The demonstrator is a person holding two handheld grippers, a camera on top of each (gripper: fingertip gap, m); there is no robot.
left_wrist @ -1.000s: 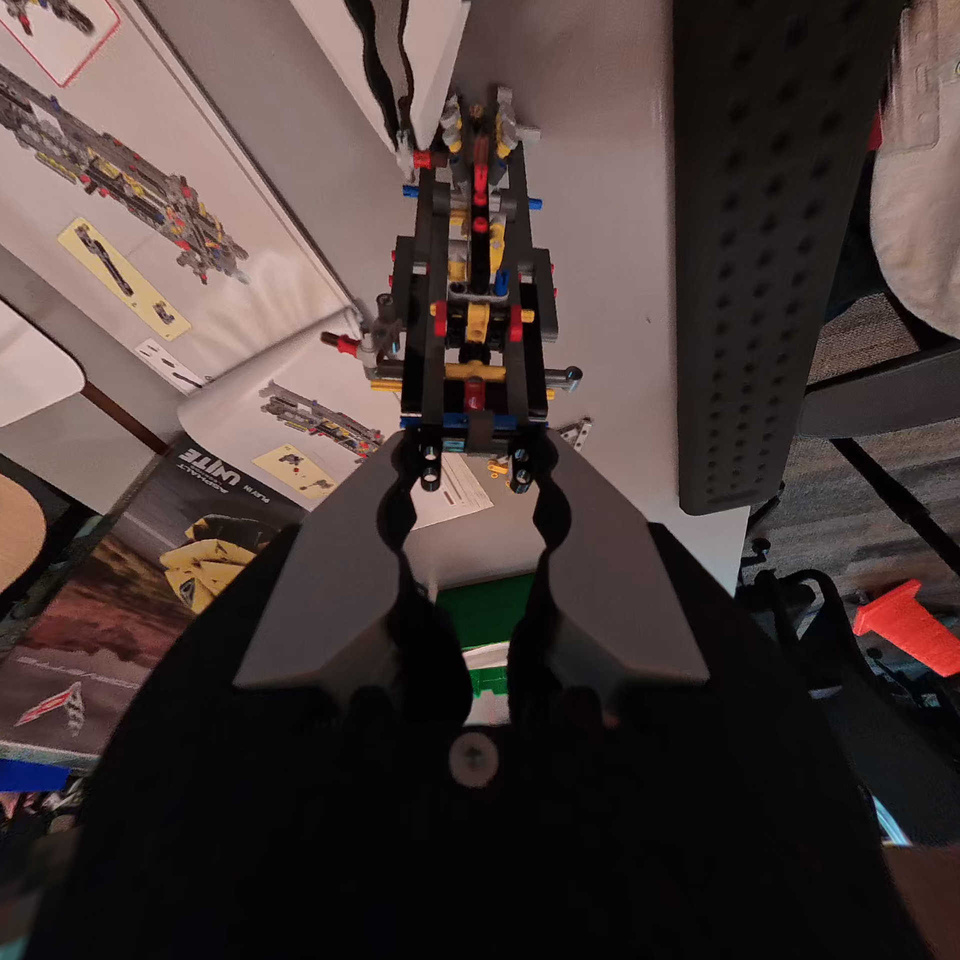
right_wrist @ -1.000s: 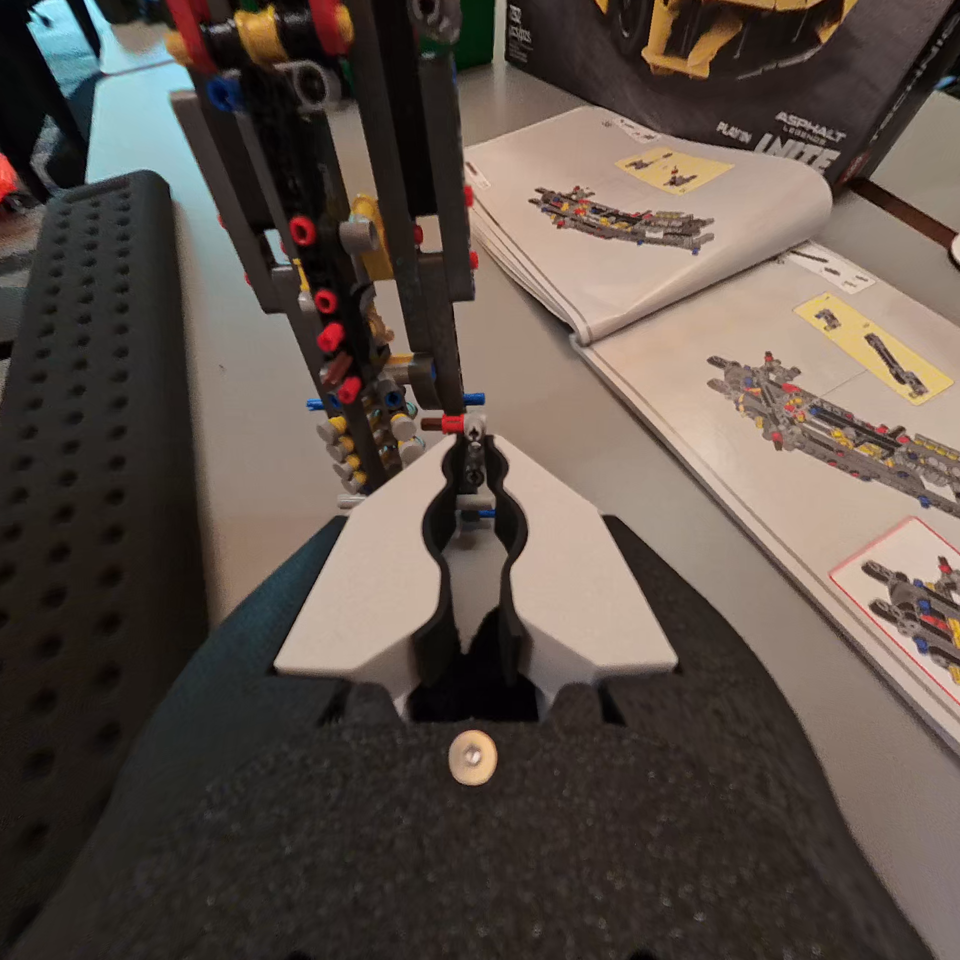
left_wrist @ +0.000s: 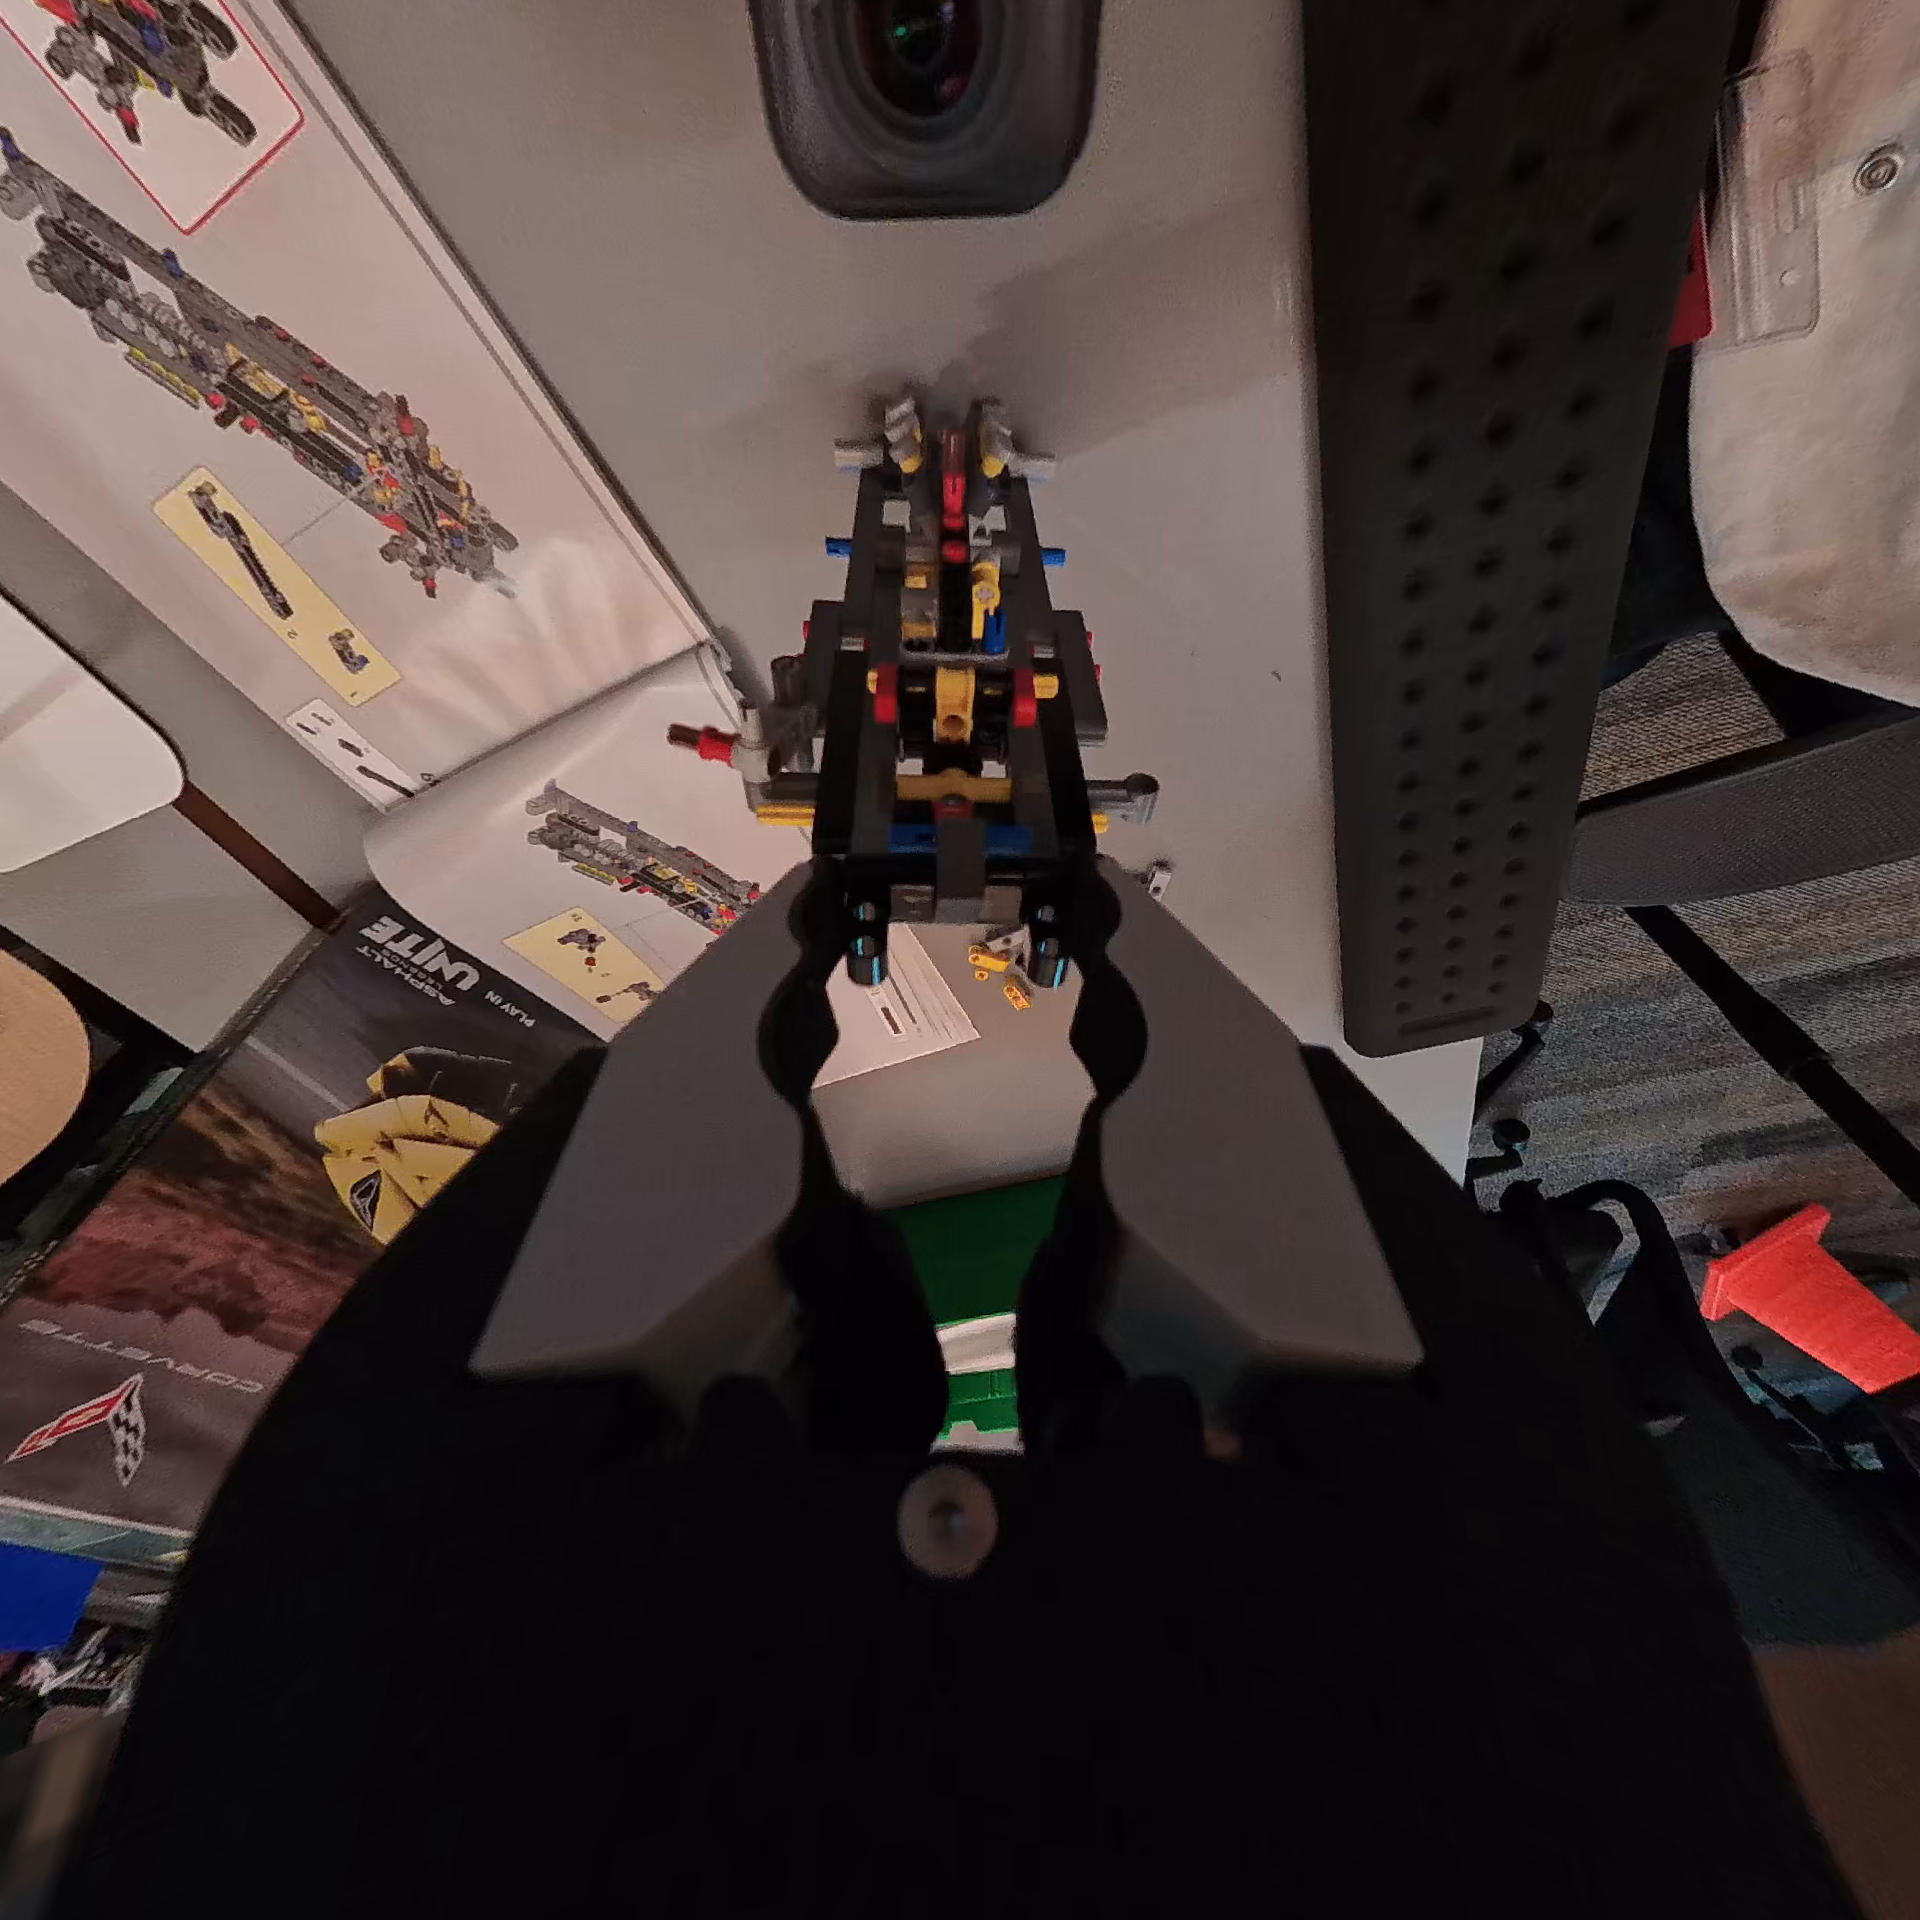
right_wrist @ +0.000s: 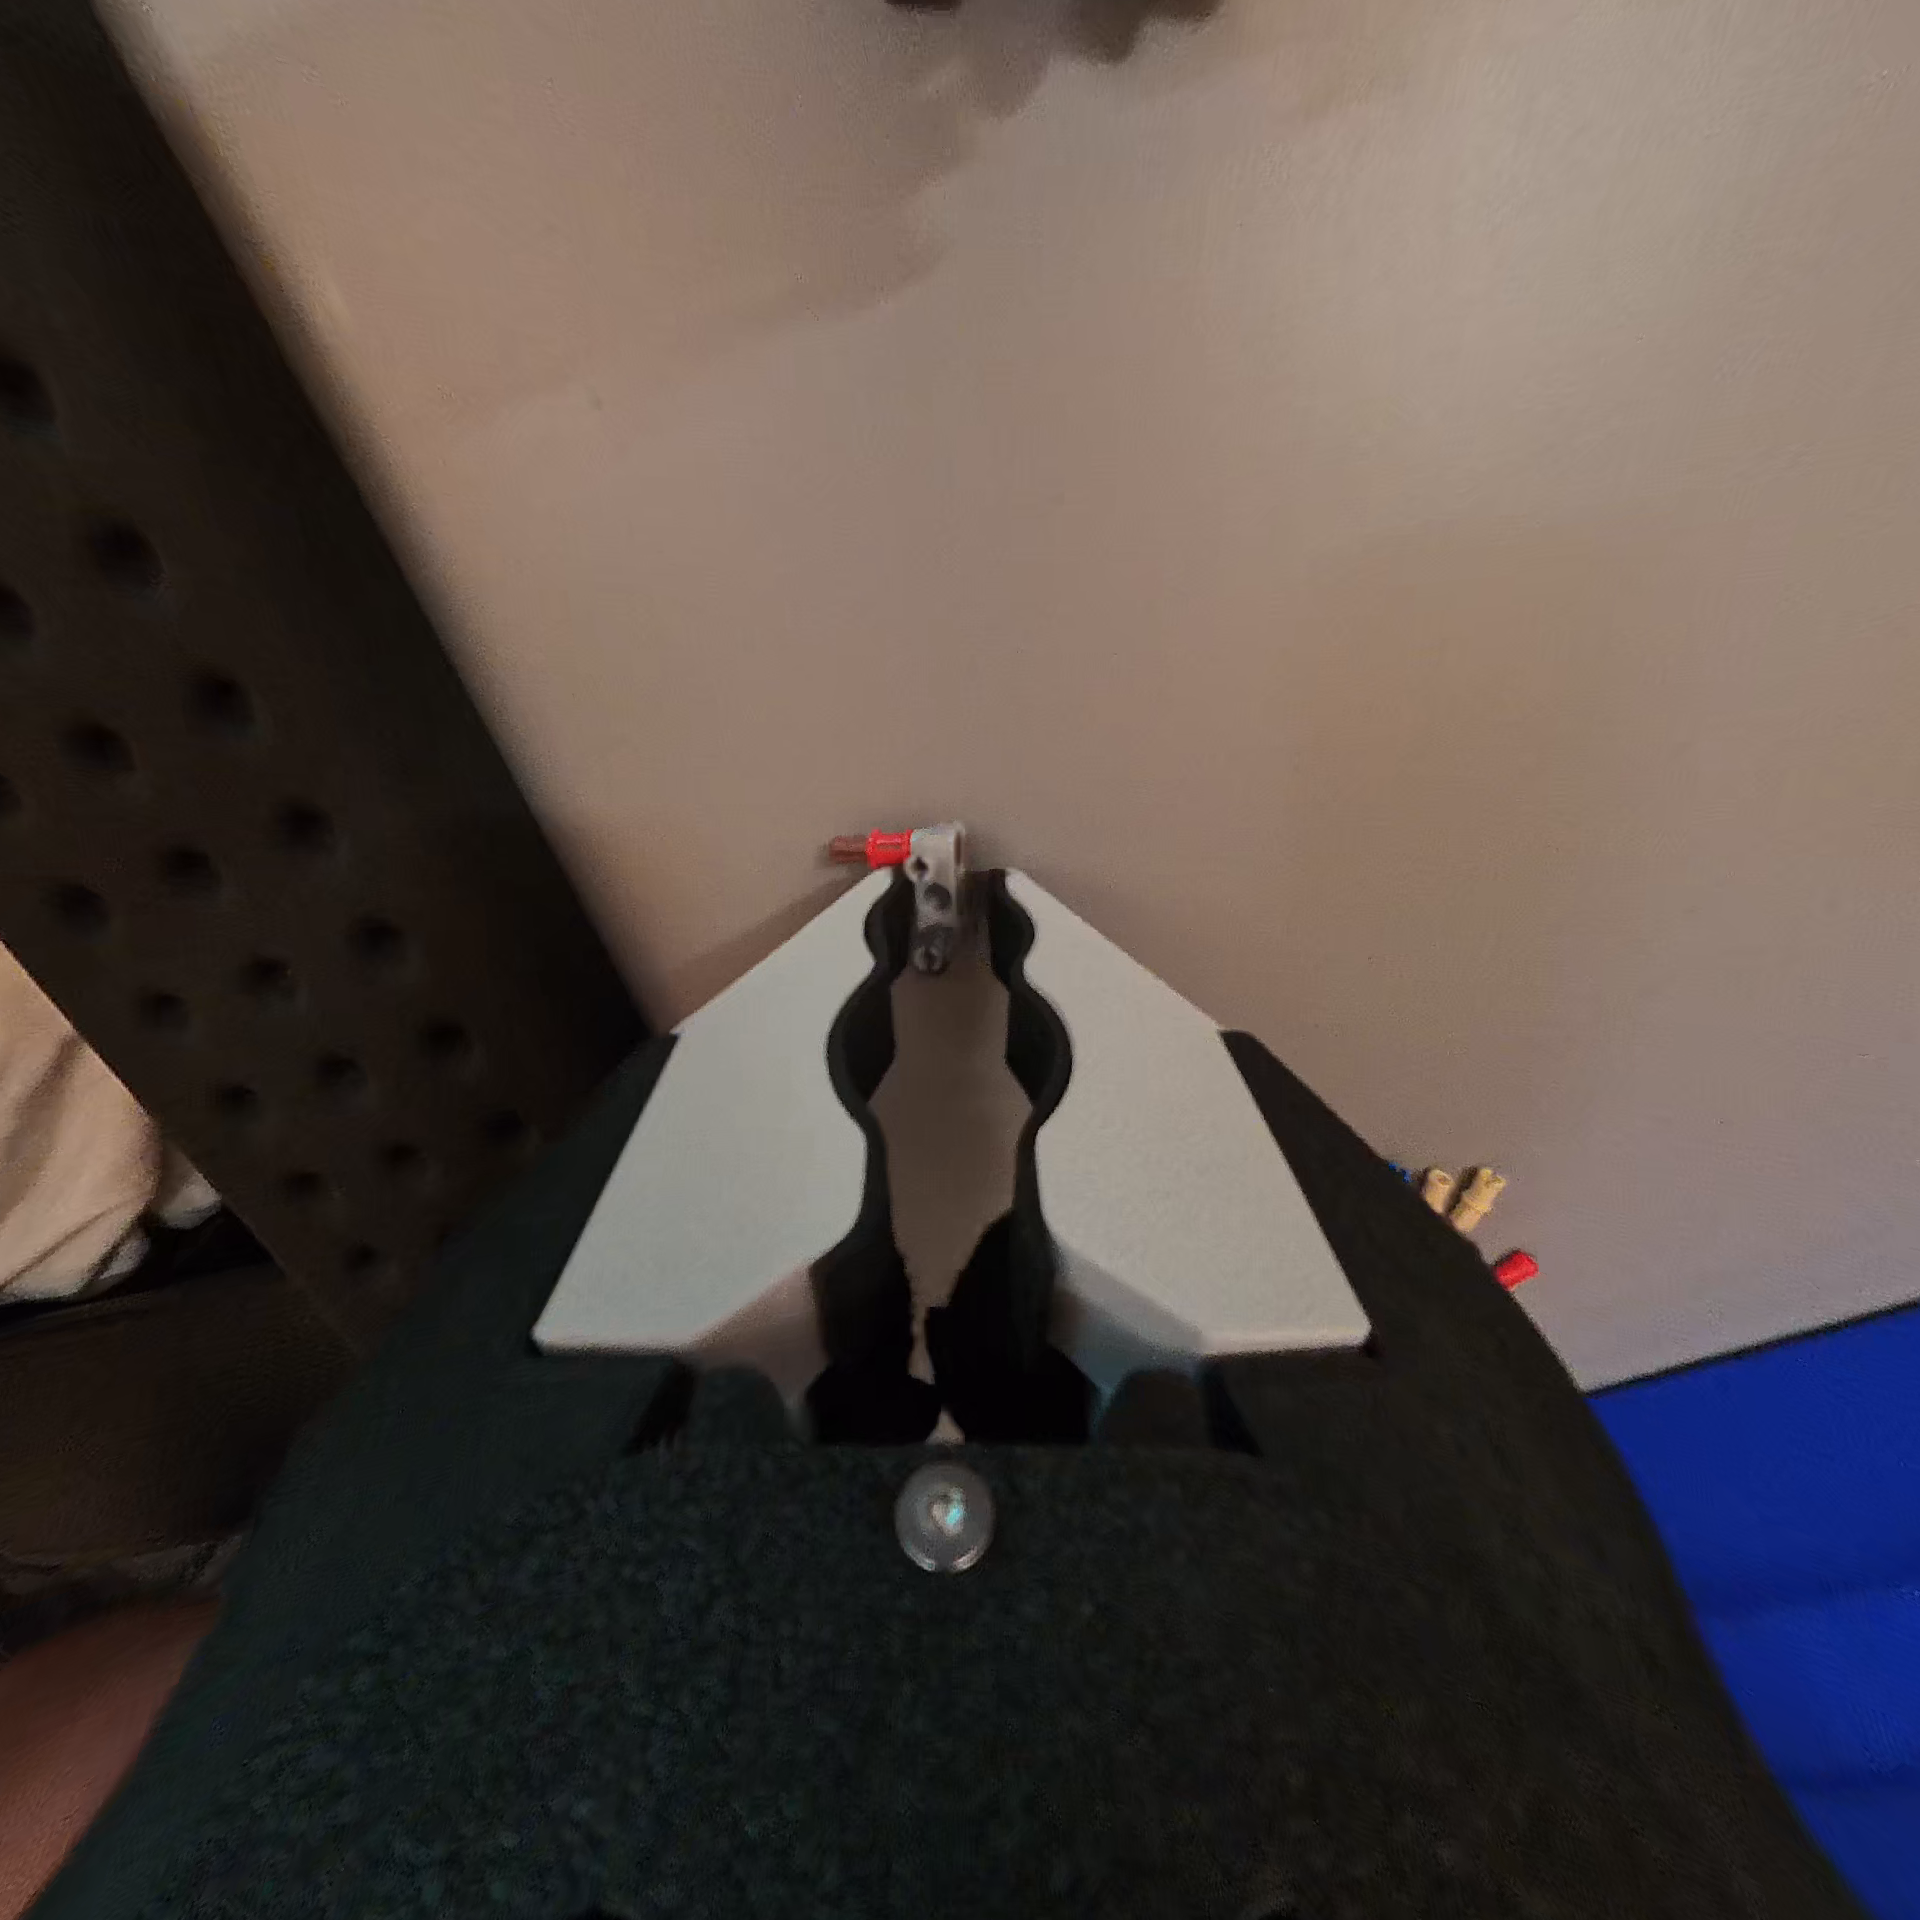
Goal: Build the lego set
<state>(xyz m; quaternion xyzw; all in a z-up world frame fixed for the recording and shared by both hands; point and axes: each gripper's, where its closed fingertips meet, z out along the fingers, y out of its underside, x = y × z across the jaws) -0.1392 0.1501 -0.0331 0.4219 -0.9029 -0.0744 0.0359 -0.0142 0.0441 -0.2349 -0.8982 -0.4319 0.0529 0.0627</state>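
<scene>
My left gripper (left_wrist: 956, 920) is shut on the near end of a long black lego chassis (left_wrist: 951, 717) with red, yellow and blue pins. It holds the chassis end-on, with the far end toward the white table (left_wrist: 1174, 520). My right gripper (right_wrist: 940, 899) is shut on a small grey connector (right_wrist: 935, 894) with a red pin (right_wrist: 883, 847) sticking out to the left, close above the table (right_wrist: 1247, 520). The right gripper's camera lens (left_wrist: 925, 94) shows at the top of the left wrist view, beyond the chassis.
An open instruction booklet (left_wrist: 312, 436) and the set's box (left_wrist: 260, 1247) lie left of the chassis. A black perforated pad (left_wrist: 1496, 520) runs along the right and also shows in the right wrist view (right_wrist: 208, 779). Loose yellow pieces (left_wrist: 1003, 961), tan pins (right_wrist: 1465, 1195) and a blue sheet (right_wrist: 1766, 1507) lie nearby. Tip to tip, the grippers are about 25 cm apart.
My right gripper has drawn away from the chassis with the small grey connector still in it and now faces bare table. The left gripper still holds the chassis, hardly moved.
</scene>
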